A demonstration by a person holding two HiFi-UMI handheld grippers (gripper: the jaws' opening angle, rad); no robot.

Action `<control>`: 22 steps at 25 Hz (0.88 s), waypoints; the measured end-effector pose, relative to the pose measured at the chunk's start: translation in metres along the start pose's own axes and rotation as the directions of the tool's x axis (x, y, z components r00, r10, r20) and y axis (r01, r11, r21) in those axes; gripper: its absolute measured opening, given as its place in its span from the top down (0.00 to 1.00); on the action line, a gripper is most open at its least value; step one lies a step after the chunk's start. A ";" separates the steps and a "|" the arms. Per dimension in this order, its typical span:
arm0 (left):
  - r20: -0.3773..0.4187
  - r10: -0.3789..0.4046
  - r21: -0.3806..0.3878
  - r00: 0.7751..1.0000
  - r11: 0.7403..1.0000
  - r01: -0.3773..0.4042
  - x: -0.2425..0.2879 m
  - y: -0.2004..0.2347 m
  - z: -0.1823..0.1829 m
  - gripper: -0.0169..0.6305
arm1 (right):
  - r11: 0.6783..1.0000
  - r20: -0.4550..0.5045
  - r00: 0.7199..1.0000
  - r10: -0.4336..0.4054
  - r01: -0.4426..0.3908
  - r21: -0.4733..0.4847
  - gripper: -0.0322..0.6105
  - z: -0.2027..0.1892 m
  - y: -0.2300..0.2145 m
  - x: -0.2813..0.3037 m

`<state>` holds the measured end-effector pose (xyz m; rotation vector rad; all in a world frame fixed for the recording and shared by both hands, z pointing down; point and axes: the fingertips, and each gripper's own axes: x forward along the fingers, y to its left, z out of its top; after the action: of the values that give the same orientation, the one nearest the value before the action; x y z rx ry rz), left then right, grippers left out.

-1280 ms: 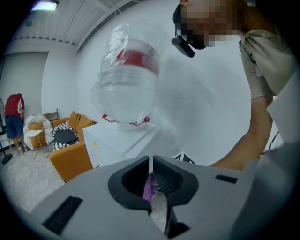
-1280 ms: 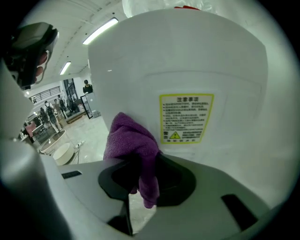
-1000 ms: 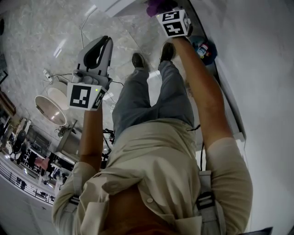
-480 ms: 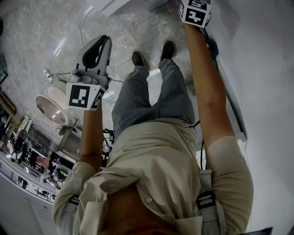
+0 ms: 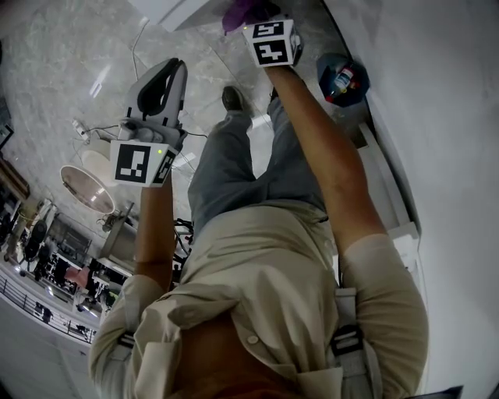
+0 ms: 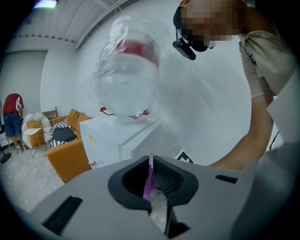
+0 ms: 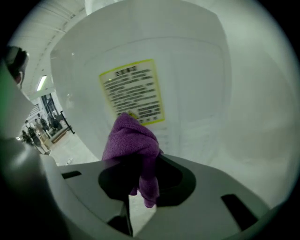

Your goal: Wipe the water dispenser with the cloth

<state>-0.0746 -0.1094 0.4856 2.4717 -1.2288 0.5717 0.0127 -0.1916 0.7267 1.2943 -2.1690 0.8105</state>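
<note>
My right gripper (image 7: pixel 140 165) is shut on a purple cloth (image 7: pixel 131 139), which bunches out above the jaws against the white side panel of the water dispenser (image 7: pixel 192 75), just under a yellow label (image 7: pixel 133 91). In the head view the cloth (image 5: pixel 242 11) shows at the top edge beyond the right gripper's marker cube (image 5: pixel 271 43). My left gripper (image 5: pixel 161 78) is held out away from the dispenser, jaws shut with nothing in them. The left gripper view looks over its jaws (image 6: pixel 151 171) at the dispenser's white top (image 6: pixel 117 133) and its plastic-wrapped bottle (image 6: pixel 126 79).
A blue bowl-like object with a small bottle (image 5: pixel 343 78) lies on the floor by the dispenser. A white round dish-shaped thing (image 5: pixel 87 187) and cables (image 5: pixel 86 128) are at the left. An orange sofa (image 6: pixel 65 152) stands beyond the dispenser. The floor is marbled tile.
The right gripper swung up and right, then came back left and lower with the cloth. The left gripper has barely moved.
</note>
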 end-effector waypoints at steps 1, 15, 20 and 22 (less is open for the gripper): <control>0.000 -0.001 -0.001 1.000 1.000 0.001 0.002 0.000 -0.001 0.91 | 1.000 -0.011 1.000 0.026 -0.026 -0.014 0.81 -0.004 0.012 0.001; -0.024 -0.009 0.013 1.000 1.000 0.009 0.015 -0.007 -0.010 0.91 | 0.969 -0.082 0.983 0.162 -0.174 -0.173 0.81 -0.029 0.031 0.018; -0.031 -0.003 0.013 1.000 1.000 0.003 0.014 -0.004 -0.018 0.91 | 0.988 -0.074 0.995 0.066 -0.076 -0.138 0.80 -0.033 -0.027 0.032; -0.037 -0.001 0.013 0.999 1.000 0.002 0.014 -0.003 -0.022 0.91 | 0.993 -0.043 0.999 0.005 -0.010 -0.114 0.80 -0.024 -0.059 0.032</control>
<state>-0.0695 -0.1069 0.5113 2.4609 -1.2128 0.6237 0.0540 -0.2167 0.7789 1.2025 -2.1549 0.6997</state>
